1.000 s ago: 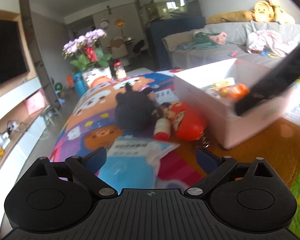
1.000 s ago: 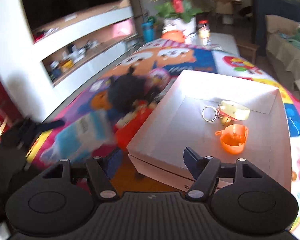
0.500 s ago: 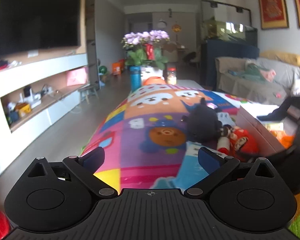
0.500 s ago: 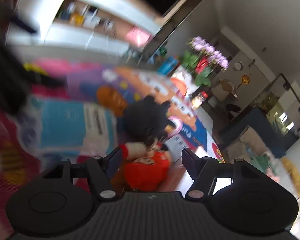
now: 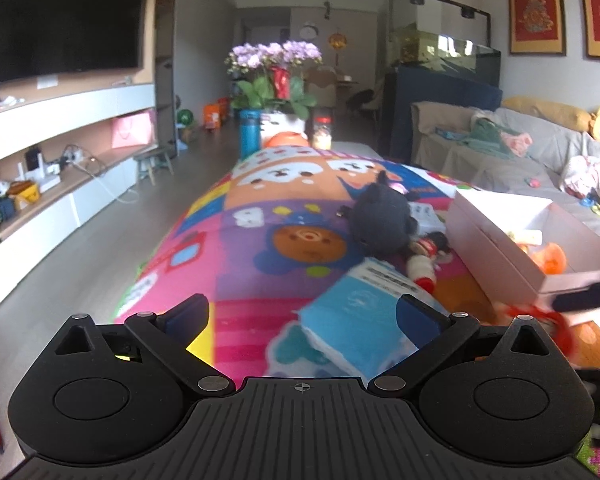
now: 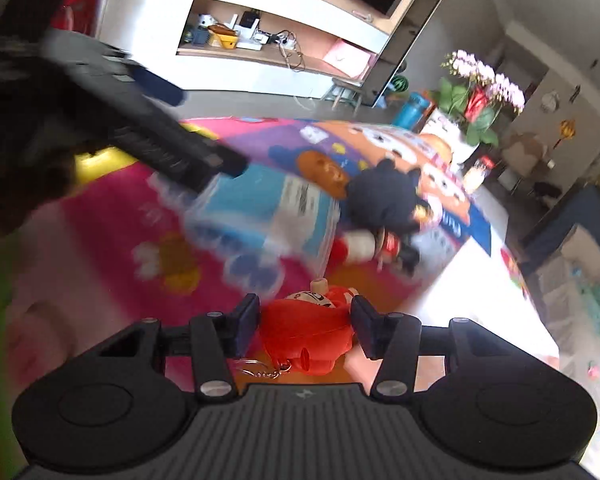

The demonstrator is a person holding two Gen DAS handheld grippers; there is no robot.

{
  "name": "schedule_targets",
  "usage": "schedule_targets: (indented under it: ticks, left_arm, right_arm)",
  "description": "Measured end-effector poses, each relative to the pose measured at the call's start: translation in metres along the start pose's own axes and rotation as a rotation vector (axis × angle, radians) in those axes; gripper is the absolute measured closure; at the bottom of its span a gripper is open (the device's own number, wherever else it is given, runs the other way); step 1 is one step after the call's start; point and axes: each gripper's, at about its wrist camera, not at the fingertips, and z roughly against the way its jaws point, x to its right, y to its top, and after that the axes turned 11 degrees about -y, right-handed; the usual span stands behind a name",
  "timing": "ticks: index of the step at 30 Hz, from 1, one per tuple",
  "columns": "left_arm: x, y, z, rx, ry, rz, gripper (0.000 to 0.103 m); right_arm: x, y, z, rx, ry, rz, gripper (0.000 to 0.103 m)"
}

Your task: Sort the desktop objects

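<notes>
From the left wrist view, the left hand-held gripper (image 5: 302,314) hangs spread wide over the table (image 5: 260,240), with nothing between its fingers. A blue packet (image 5: 360,320) lies just ahead of it, beside a black plush toy (image 5: 384,220) and a small doll (image 5: 422,260). The white box (image 5: 500,248) stands to the right with an orange piece already in it.

From the right wrist view, the right hand-held gripper (image 6: 305,318) is closing around a red plush keychain (image 6: 312,328) lying near the box; the pads are not yet clearly pressing on it. The step in hand looks like picking up this toy. Next, the grip should firm up, then lift and carry it over the box wall.
</notes>
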Motion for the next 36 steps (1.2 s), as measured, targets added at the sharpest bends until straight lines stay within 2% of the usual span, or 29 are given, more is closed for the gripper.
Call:
schedule_targets:
  ticks: [1, 3, 6, 8, 10, 12, 13, 14, 15, 16, 17, 22, 25, 26, 27, 29, 32, 34, 36]
  left_arm:
    - [0.005, 0.000, -0.002, -0.007, -0.009, -0.008, 0.001]
    - [0.015, -0.001, -0.005, -0.018, -0.026, -0.029, 0.001]
    - [0.035, -0.002, -0.009, -0.029, -0.060, -0.067, 0.001]
    - [0.047, -0.002, -0.013, -0.034, -0.071, -0.095, 0.001]
    - [0.059, 0.001, -0.017, -0.033, -0.082, -0.124, 0.001]
    - [0.069, 0.005, -0.026, -0.017, -0.091, -0.170, 0.001]
    - [0.074, 0.007, -0.033, -0.012, -0.085, -0.203, 0.001]
    - [0.078, 0.009, -0.040, -0.015, -0.079, -0.236, 0.011]
    - [0.081, 0.010, -0.049, -0.031, -0.078, -0.262, 0.032]
    - [0.084, 0.013, -0.058, -0.059, -0.085, -0.274, 0.041]
    - [0.084, 0.015, -0.067, -0.086, -0.100, -0.272, 0.045]
    - [0.089, 0.017, -0.105, -0.170, -0.115, -0.302, 0.044]
    - [0.092, 0.015, -0.125, -0.203, -0.090, -0.341, 0.047]
    - [0.092, 0.014, -0.130, -0.210, -0.084, -0.348, 0.052]
    - [0.092, 0.013, -0.134, -0.214, -0.081, -0.355, 0.062]
    - [0.091, 0.012, -0.136, -0.216, -0.088, -0.359, 0.074]
    - [0.090, 0.011, -0.125, -0.195, -0.099, -0.352, 0.074]
    - [0.090, 0.010, -0.110, -0.173, -0.113, -0.343, 0.074]
    - [0.087, 0.010, -0.093, -0.150, -0.130, -0.323, 0.074]
  right_arm:
    - [0.004, -0.011, 0.008, -0.018, -0.011, -0.024, 0.054]
    - [0.015, -0.030, 0.015, -0.067, -0.051, -0.072, 0.082]
    - [0.043, -0.056, 0.024, -0.108, -0.080, -0.203, 0.082]
    - [0.061, -0.074, 0.031, -0.105, -0.095, -0.304, 0.081]
    - [0.074, -0.087, 0.037, -0.099, -0.127, -0.370, 0.077]
    - [0.086, -0.095, 0.034, -0.090, -0.160, -0.441, 0.063]
    - [0.090, -0.099, 0.032, -0.090, -0.169, -0.472, 0.060]
    - [0.093, -0.103, 0.028, -0.090, -0.171, -0.504, 0.055]
    - [0.095, -0.107, 0.026, -0.088, -0.163, -0.529, 0.054]
    - [0.097, -0.110, 0.024, -0.088, -0.147, -0.551, 0.054]
    - [0.099, -0.112, 0.023, -0.087, -0.132, -0.567, 0.053]
    - [0.106, -0.126, 0.025, -0.061, -0.128, -0.642, 0.042]
    - [0.123, -0.128, 0.020, -0.032, -0.191, -0.748, 0.028]
    - [0.130, -0.130, 0.019, -0.017, -0.229, -0.790, 0.019]
    - [0.137, -0.133, 0.019, -0.003, -0.265, -0.828, 0.013]
    - [0.151, -0.135, 0.010, -0.002, -0.295, -0.892, 0.010]
    - [0.165, -0.135, -0.011, -0.052, -0.226, -0.956, 0.010]
    - [0.166, -0.129, -0.021, -0.047, -0.158, -0.962, 0.008]
    - [0.159, -0.116, -0.027, -0.034, -0.160, -0.922, 0.005]
